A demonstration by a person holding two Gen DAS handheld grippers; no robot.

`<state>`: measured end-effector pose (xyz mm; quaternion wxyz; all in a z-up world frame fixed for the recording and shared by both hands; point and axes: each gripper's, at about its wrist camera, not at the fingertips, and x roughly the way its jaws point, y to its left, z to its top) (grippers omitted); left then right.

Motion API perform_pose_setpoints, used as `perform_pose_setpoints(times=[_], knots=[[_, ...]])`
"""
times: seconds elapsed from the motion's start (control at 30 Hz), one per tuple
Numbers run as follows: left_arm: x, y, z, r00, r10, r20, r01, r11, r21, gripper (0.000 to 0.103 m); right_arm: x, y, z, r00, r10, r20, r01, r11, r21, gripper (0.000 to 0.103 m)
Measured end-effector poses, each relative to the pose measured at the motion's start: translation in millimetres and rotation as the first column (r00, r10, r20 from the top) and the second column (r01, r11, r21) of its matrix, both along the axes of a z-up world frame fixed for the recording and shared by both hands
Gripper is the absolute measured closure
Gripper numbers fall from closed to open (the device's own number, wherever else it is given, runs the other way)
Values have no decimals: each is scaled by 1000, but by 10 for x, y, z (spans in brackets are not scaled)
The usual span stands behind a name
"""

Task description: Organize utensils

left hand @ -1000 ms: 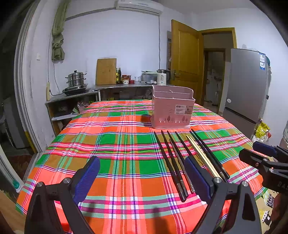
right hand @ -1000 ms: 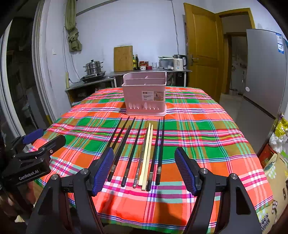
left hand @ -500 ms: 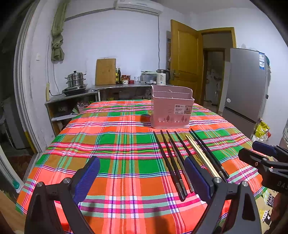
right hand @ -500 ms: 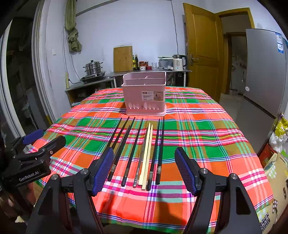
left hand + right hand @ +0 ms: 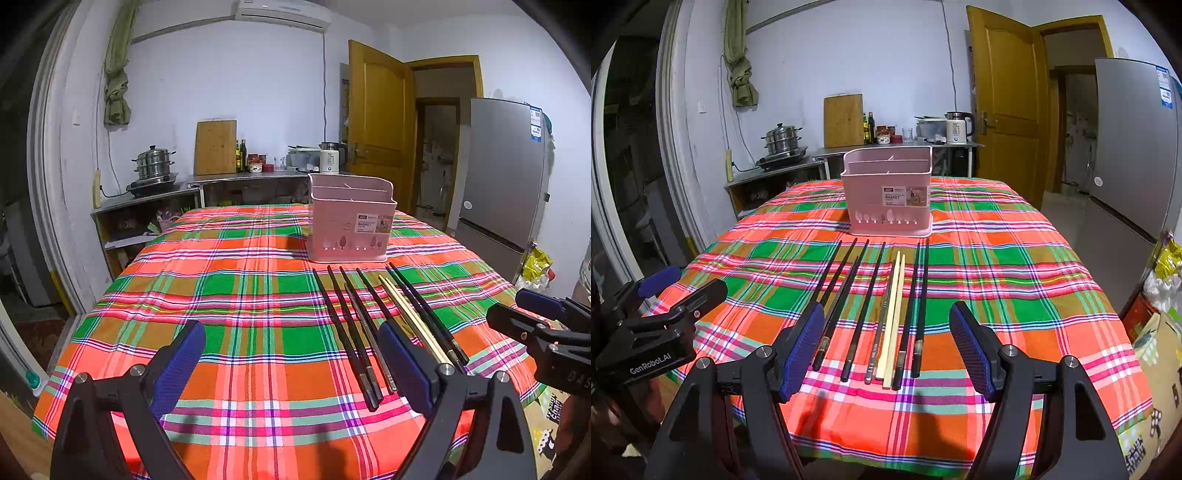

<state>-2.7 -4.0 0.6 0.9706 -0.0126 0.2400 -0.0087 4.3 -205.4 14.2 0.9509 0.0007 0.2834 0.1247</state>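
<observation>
On the left wrist view: my left gripper (image 5: 291,363) spread wide, holding nothing, above the plaid cloth (image 5: 240,295); chopsticks (image 5: 373,321) in a row just right of it; pink basket (image 5: 351,218) beyond them. On the right wrist view: my right gripper (image 5: 888,347) wide open, empty, straddling the chopsticks' (image 5: 882,306) near ends; basket (image 5: 888,195) just past their tips.

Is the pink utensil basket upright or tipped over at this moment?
Upright. The pink basket stands on its base on the plaid tablecloth, open top facing up, label readable. No utensil sticks out above its rim; the chopsticks lie in front.
</observation>
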Motion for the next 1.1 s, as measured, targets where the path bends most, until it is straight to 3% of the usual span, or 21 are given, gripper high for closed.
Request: perform_pose_setpoints(times=[1.1], knots=[[-1,-37,-8,1000,-1,-2,1,1000,6,8,14,-17,1,1000,0,-3,0,1000,1,32]])
